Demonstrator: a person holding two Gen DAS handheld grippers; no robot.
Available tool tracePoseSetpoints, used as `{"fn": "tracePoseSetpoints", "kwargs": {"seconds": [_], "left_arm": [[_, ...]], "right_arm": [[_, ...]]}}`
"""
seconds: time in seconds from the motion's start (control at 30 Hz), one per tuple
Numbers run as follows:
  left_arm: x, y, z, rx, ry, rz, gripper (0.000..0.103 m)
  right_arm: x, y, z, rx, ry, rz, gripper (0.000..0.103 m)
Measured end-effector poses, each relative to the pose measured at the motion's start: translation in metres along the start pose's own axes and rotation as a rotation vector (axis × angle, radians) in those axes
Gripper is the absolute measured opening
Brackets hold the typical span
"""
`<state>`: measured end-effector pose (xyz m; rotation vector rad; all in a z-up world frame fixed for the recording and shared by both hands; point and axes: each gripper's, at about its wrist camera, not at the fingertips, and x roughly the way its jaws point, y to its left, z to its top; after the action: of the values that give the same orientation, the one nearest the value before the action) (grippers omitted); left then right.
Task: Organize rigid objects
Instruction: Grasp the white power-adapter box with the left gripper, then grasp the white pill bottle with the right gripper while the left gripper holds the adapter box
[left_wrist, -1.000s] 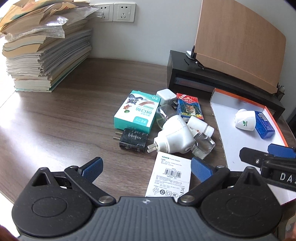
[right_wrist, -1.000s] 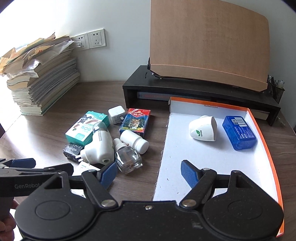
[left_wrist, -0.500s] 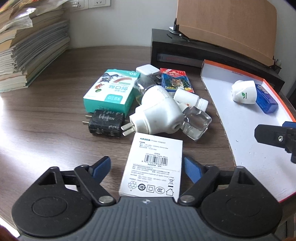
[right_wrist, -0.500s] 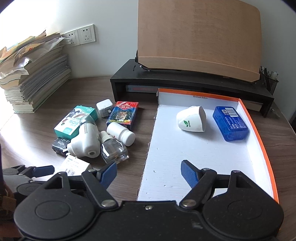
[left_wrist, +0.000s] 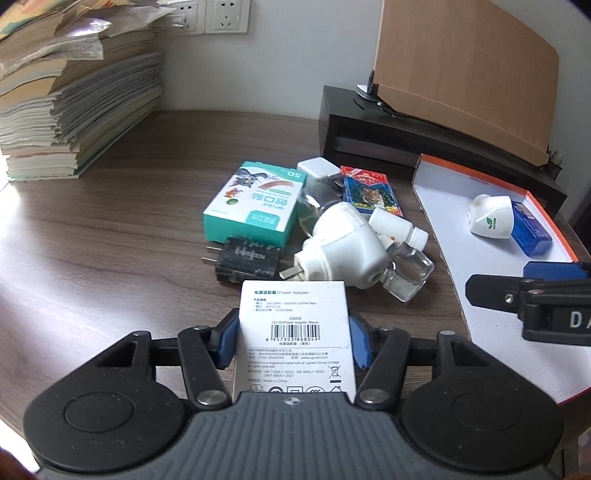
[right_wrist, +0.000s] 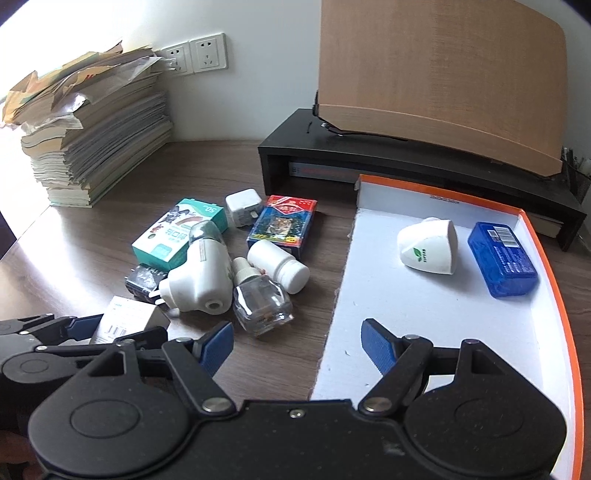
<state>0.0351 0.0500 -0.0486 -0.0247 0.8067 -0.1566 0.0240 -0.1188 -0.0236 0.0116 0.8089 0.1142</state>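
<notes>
The left claw (left_wrist: 292, 341) has just closed on the white power-adapter box (left_wrist: 293, 332), its blue pads pressing both sides of the box at the near edge of the counter (left_wrist: 110, 236), just in front of the black plug (left_wrist: 248, 260) and white plug-in unit (left_wrist: 341, 254). The right claw (right_wrist: 297, 347) stands released, empty, over the near left edge of the orange-rimmed tray (right_wrist: 554, 280).

A white power adapter box (left_wrist: 293, 332) with black print and a barcode. A teal-and-white carton (left_wrist: 255, 203) with cartoon figures. A red and blue card pack (left_wrist: 367, 188) showing a tiger. A white tray (right_wrist: 436, 306) edged orange. Dark woodgrain table (left_wrist: 110, 240).
</notes>
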Motion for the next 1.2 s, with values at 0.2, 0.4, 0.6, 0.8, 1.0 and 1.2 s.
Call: {"fn": "tracePoseSetpoints", "kwargs": {"seconds": [0.2, 0.4, 0.6, 0.8, 1.0, 1.2], "left_arm": [[-0.018, 0.03, 0.004, -0.066, -0.026, 0.054, 0.06], [-0.03, 0.051, 0.006, -0.119, -0.045, 0.087, 0.06], [-0.029, 0.059, 0.008, -0.154, -0.048, 0.088, 0.06], [-0.023, 0.057, 0.01, -0.158, -0.044, 0.081, 0.06], [-0.018, 0.054, 0.011, -0.172, -0.031, 0.08, 0.06], [-0.017, 0.049, 0.012, -0.177, -0.032, 0.083, 0.06]], "right_arm": [[0.019, 0.028, 0.013, -0.073, -0.005, 0.062, 0.09], [0.044, 0.028, 0.034, -0.051, -0.02, 0.03, 0.09], [0.075, 0.001, 0.051, -0.02, 0.021, -0.019, 0.084], [0.1, -0.003, 0.055, -0.08, 0.07, 0.021, 0.065], [0.111, 0.012, 0.056, -0.189, 0.058, 0.024, 0.064], [0.118, 0.016, 0.06, -0.284, 0.028, 0.064, 0.075]]}}
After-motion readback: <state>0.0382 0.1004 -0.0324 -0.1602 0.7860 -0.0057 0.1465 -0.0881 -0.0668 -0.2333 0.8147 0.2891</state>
